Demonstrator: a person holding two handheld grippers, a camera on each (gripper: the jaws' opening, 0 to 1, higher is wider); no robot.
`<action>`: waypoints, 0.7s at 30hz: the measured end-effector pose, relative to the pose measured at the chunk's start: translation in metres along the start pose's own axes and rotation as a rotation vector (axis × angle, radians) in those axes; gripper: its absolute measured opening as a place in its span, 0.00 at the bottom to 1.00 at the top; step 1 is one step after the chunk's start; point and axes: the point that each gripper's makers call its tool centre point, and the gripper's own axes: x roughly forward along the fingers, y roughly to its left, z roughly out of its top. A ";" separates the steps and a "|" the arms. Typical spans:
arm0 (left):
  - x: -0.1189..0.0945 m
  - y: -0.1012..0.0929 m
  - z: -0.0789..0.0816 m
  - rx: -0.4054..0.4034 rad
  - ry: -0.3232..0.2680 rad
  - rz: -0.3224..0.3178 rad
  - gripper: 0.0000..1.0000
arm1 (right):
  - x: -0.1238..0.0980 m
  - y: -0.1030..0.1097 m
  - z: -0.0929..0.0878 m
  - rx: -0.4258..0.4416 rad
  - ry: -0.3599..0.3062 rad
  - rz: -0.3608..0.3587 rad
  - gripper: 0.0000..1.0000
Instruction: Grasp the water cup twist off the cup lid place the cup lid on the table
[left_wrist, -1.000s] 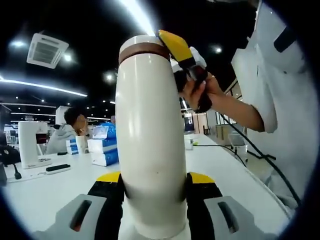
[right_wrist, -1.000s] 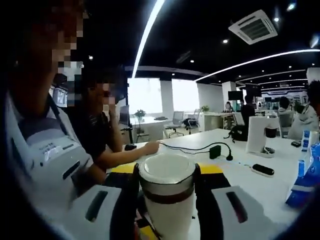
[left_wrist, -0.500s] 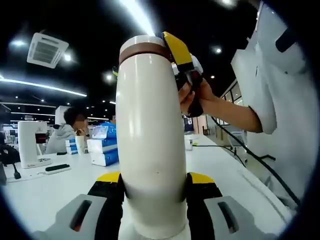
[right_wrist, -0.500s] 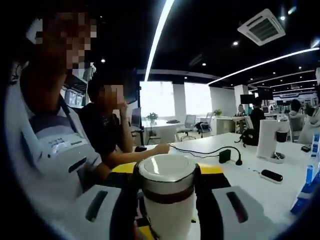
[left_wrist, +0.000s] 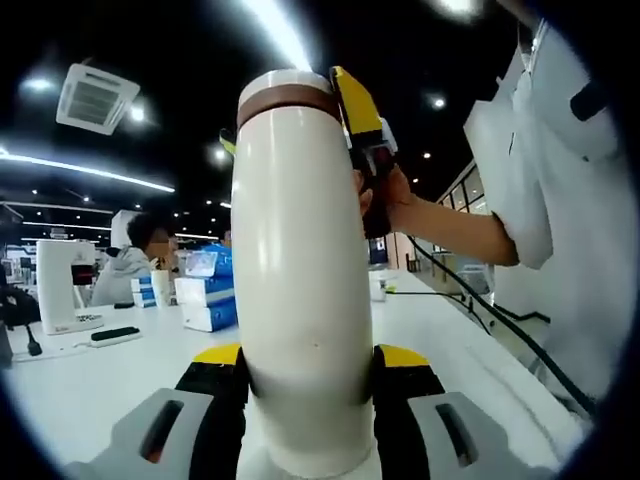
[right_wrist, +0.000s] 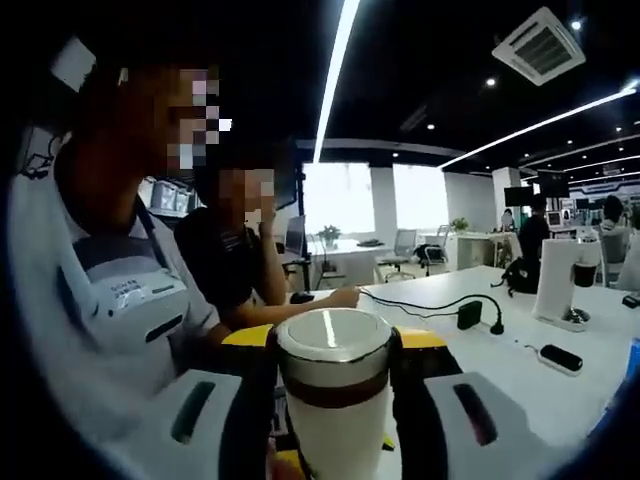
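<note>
So with my left claw (left_wrist: 305, 365) clamped on the cup (left_wrist: 300, 290) body and my right claw (right_wrist: 334, 345) pinching the lid (right_wrist: 334, 352), I should twist squarely without tilting.

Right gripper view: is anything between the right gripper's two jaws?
Yes. In the right gripper view the cup lid, with the brown band below it, sits between the right gripper jaws, which press its sides. The left gripper clamps the water cup body.

Cup lid (right_wrist: 333, 345) atop water cup (left_wrist: 300, 290).
</note>
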 end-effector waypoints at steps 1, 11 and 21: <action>0.000 0.000 0.000 0.007 0.001 0.000 0.50 | -0.001 0.000 -0.001 -0.038 -0.001 -0.019 0.47; 0.001 0.000 0.000 0.006 0.003 -0.002 0.50 | -0.032 0.008 0.030 -0.035 -0.096 -0.321 0.62; 0.002 0.000 0.000 0.004 0.003 -0.002 0.50 | -0.025 0.044 0.039 -0.160 -0.109 -0.580 0.81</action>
